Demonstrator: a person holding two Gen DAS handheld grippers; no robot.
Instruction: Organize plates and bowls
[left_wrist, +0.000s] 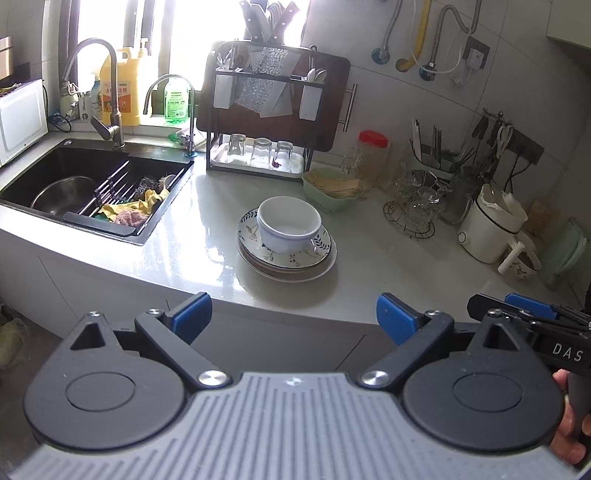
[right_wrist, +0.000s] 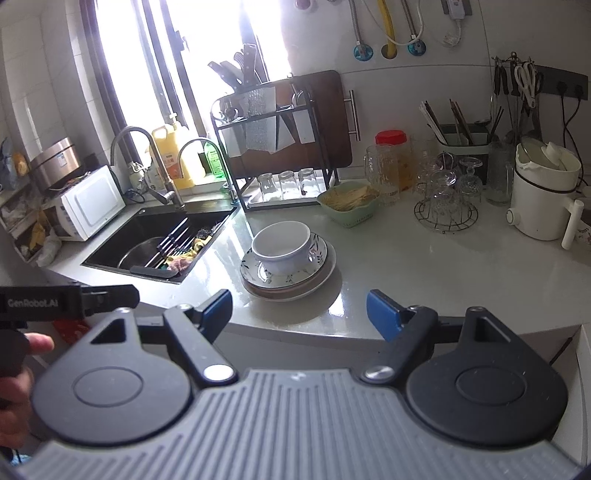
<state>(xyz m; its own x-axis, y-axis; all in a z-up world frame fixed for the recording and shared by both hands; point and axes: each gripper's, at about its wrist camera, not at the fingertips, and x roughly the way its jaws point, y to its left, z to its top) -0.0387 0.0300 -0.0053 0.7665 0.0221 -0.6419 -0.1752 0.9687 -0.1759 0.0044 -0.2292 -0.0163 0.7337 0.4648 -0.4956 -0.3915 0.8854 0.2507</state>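
A white bowl sits on top of a leaf-patterned plate, which rests on a stack of larger plain plates on the pale counter. My left gripper is open, empty, hovering in front of the counter edge, short of the stack. My right gripper is also open and empty, held just before the counter edge with the stack straight ahead. The right gripper's blue fingers show at the right edge of the left wrist view.
A black sink with a rack, pot and cloths lies left of the stack. Behind stand a dish rack with upturned glasses, a green basket, a red-lidded jar, glassware on a wire stand and a white kettle.
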